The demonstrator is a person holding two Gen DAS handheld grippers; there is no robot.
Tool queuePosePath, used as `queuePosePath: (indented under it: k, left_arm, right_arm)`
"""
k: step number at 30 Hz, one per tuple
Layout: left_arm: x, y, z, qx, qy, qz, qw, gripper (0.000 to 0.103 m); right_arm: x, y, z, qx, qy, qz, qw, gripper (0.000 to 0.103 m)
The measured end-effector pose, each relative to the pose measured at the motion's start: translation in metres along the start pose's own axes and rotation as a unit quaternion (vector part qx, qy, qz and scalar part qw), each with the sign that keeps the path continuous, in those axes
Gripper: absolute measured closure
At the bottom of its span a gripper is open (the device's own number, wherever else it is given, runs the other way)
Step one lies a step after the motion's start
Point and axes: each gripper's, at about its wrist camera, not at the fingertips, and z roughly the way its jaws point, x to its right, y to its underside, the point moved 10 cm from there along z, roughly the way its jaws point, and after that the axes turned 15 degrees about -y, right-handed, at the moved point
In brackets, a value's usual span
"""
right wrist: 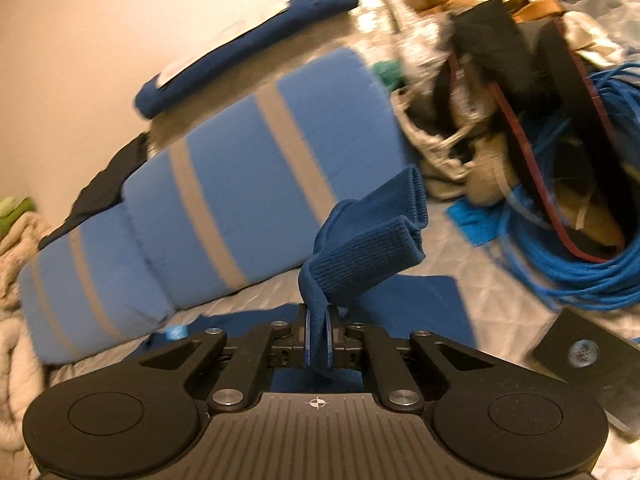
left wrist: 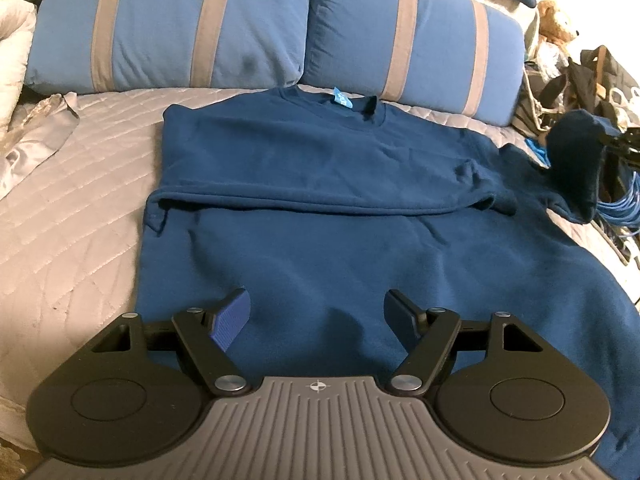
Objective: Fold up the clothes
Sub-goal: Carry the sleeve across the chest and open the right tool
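Here's the bed (left wrist: pixel 72 208), covered in a pale grey quilted spread. Flat across its middle lies a navy sweatshirt (left wrist: pixel 320 184), collar toward the head of the bed, one sleeve folded across the chest. Two blue pillows with grey stripes (left wrist: pixel 172 24) line the head end, side by side. At the left edge, crumpled grey fabric (left wrist: pixel 36 132) rests on the quilt.

– What sort of place are we looking at?
– A bedroom in a home. A quilted grey bedspread (left wrist: pixel 80 184) is covering the bed, two blue striped pillows (left wrist: pixel 172 28) are leaning at its head, and a teddy bear (left wrist: pixel 556 20) is sitting among bedside clutter.
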Motion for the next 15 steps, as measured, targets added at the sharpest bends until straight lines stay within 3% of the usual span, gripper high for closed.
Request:
queuePosePath:
  k: [15]
  left_arm:
    - [0.0, 0.001, 0.001, 0.005, -0.016, 0.011, 0.9998, 0.029]
  right_arm:
    - [-0.095, 0.067, 0.066, -0.096, -0.062, -0.06, 0.992, 0.094]
